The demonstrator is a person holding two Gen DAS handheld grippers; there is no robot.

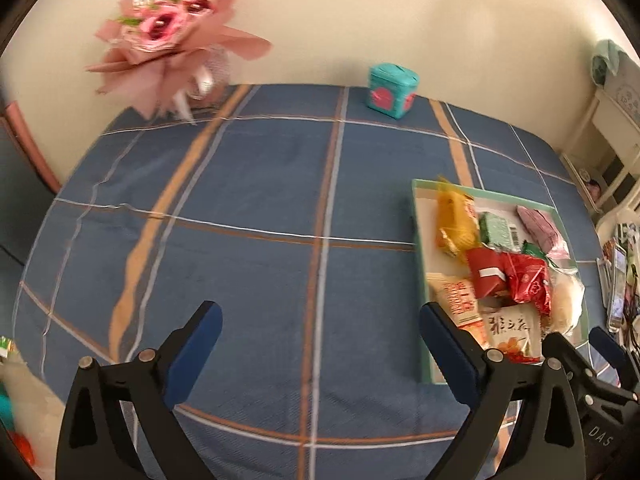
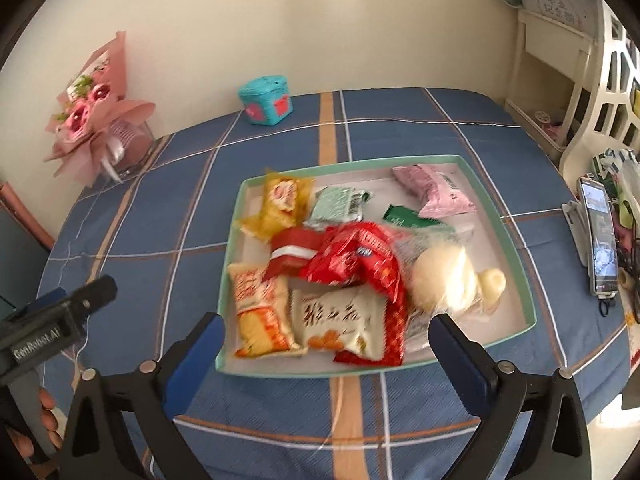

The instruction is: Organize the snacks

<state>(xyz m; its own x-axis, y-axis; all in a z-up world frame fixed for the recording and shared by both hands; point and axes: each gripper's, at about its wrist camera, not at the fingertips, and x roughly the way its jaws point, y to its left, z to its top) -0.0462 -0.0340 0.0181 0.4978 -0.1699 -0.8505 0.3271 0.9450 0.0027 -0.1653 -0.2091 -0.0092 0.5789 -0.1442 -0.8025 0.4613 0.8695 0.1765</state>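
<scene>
Blue checked cloth [image 2: 260, 152] covers the table, and a shallow green tray [image 2: 516, 248] lies on it holding the snack packets [image 2: 352, 256]. Both the left gripper [image 1: 320, 328] and right gripper [image 2: 326, 336] stand wide open, gripping nothing, the right one over the tray's near edge.

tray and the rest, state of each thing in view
tray: flat on the table, full of snack packets
white packet: lying near the tray's front edge
teal box: closed
phone: screen lit
left tool: open, empty
right tool: open, empty
</scene>
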